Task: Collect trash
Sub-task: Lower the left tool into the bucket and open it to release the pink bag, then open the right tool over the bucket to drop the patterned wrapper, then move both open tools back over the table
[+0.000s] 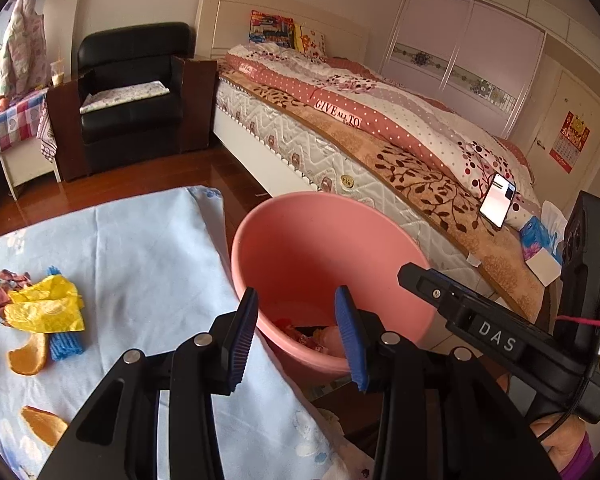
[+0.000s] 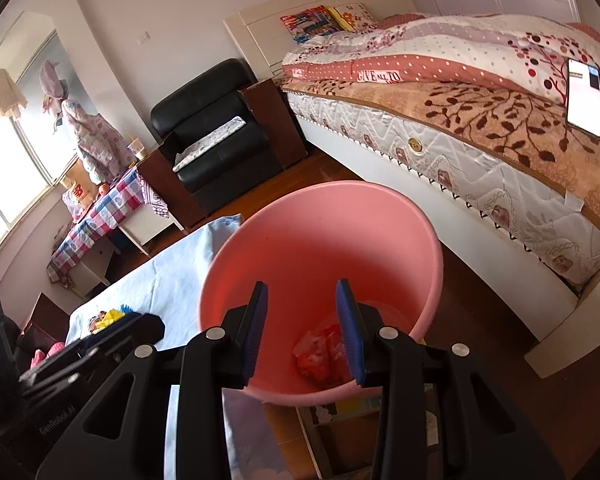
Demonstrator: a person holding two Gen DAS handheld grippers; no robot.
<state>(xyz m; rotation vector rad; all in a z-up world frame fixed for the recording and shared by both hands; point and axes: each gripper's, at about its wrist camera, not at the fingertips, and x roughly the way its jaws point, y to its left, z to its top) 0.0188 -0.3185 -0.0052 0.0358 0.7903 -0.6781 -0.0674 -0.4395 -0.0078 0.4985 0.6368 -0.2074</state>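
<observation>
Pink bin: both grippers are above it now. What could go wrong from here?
1. The pink bin stands close against the blue cloth; an arm swinging back could perhaps knock its rim.
2. The yellow wrapper and orange peel lie bunched together, so the left gripper, open and empty, may catch only part.

- I am working in a lived-in bedroom of a home, and the bed (image 1: 380, 128) with its white headboard and patterned quilt fixes that.
- Pillows (image 1: 288, 32) lean at the head of the bed; a lit phone (image 1: 498, 200) lies on its near edge.
- A black leather armchair (image 1: 136, 92) stands just beside the bed's head.
- Sliding wardrobe doors (image 1: 460, 48) rise behind the bed.
- Beyond the armchair from the bed, I see a checked-cloth table (image 2: 100, 212) under a window (image 2: 4, 168).
- Wooden floor (image 1: 112, 188) runs along the bed.
</observation>
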